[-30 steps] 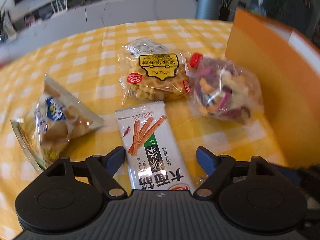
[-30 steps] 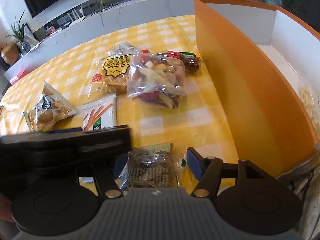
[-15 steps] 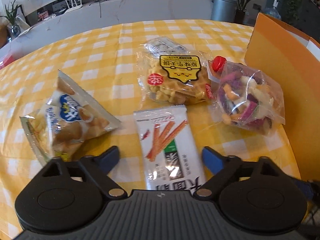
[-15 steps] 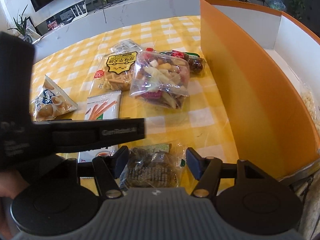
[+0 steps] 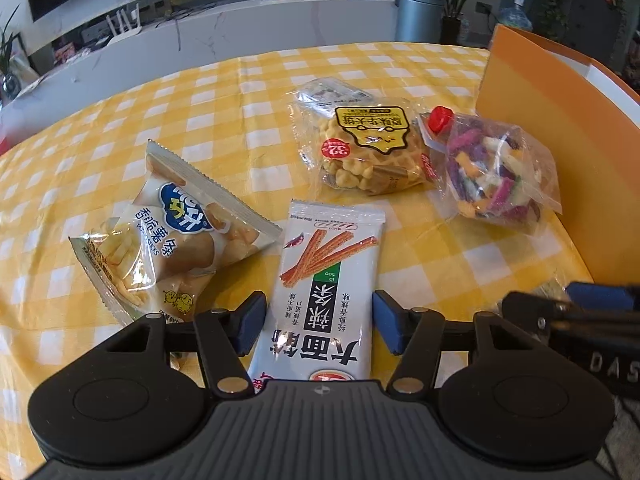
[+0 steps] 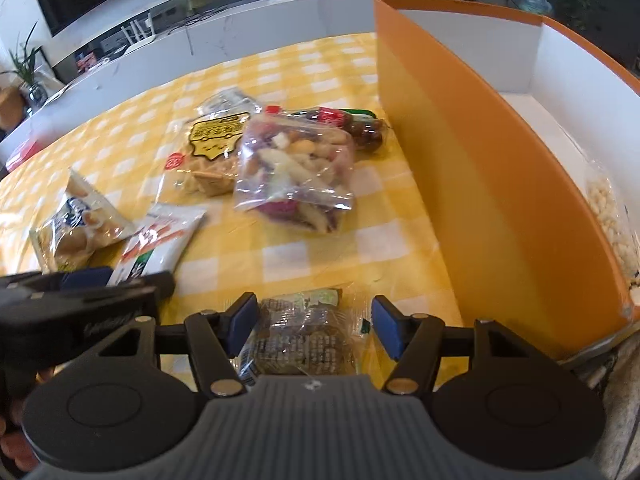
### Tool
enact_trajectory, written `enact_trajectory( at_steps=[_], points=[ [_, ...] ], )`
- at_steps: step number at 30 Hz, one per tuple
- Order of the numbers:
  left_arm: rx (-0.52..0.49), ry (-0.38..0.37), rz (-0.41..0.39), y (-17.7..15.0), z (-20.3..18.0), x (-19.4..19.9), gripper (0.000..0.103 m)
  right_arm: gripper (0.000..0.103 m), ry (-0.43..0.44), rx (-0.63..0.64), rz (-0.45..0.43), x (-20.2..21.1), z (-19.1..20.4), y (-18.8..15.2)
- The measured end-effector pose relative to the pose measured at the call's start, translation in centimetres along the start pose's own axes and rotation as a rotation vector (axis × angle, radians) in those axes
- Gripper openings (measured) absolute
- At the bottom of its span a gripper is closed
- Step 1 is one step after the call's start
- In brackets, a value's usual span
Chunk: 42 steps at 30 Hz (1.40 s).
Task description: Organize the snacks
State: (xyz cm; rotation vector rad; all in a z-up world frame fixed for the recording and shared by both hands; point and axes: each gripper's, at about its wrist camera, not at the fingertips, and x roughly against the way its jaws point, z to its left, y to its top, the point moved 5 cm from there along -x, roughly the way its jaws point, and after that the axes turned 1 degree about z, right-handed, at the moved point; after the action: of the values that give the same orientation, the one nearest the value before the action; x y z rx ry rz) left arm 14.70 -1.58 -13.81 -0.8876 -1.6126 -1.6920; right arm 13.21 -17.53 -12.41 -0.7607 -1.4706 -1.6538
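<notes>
Yellow checked desk (image 5: 224, 92); left gripper (image 5: 318, 322) fingers closing around white spicy-stick packet (image 5: 328, 280), not yet pressing; right gripper (image 6: 312, 326) fingers half-open astride dark cookie packet (image 6: 304, 336), beside orange box (image 6: 472, 184).

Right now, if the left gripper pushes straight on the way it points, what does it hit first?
The left gripper already has the white spicy-stick packet between its closing jaws, so that comes first. Beyond it lies the yellow-label biscuit bag, though depth is hard to judge through the fisheye.
</notes>
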Motion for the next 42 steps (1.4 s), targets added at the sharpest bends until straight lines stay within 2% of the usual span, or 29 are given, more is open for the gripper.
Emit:
enact_trajectory(
  at_steps=[1,4,7,15,17,20,23,30,34,36,39,42],
  points=[
    [-0.004,0.009,-0.003,0.0,0.1,0.1,0.075,0.062,-0.003,0.004,-0.001,0.0,0.0,0.0],
    [0.049,0.059,0.014,-0.3,1.0,-0.2,0.103,0.063,-0.016,0.024,-0.004,-0.2,0.3,0.0],
    [0.123,0.066,0.037,-0.5,2.0,-0.8,0.103,0.064,-0.017,0.026,-0.004,-0.3,0.3,0.1],
    [0.128,0.052,0.030,-0.5,2.0,-0.4,0.102,0.065,-0.018,0.029,-0.006,-0.3,0.4,0.1],
    [0.118,0.049,0.008,-0.4,1.7,0.2,0.069,0.065,-0.016,0.026,-0.006,-0.3,0.4,0.1],
    [0.111,0.049,0.008,-0.6,1.3,0.4,0.065,0.064,-0.013,0.020,-0.008,-0.3,0.3,0.2],
    [0.109,0.025,0.009,-0.9,1.4,0.5,0.064,0.064,-0.009,0.013,-0.008,-0.3,0.2,0.3],
    [0.182,-0.061,0.012,-1.0,2.4,1.3,0.063,0.062,-0.013,-0.015,-0.031,0.3,-0.2,0.3],
    [0.198,-0.072,0.012,-1.1,2.9,1.3,0.063,0.064,-0.027,0.008,-0.025,0.0,0.3,0.2],
    [0.195,-0.076,0.017,-1.1,2.9,1.1,0.063,0.074,-0.046,0.032,-0.011,-0.3,0.6,0.2],
    [0.178,-0.069,0.013,-1.1,2.7,0.9,0.063,0.074,-0.055,0.080,0.009,-0.9,1.4,-0.1],
    [0.140,-0.042,0.006,-1.1,2.4,0.6,0.070,0.075,-0.066,0.095,0.001,-0.9,1.6,-0.2]
  ],
)
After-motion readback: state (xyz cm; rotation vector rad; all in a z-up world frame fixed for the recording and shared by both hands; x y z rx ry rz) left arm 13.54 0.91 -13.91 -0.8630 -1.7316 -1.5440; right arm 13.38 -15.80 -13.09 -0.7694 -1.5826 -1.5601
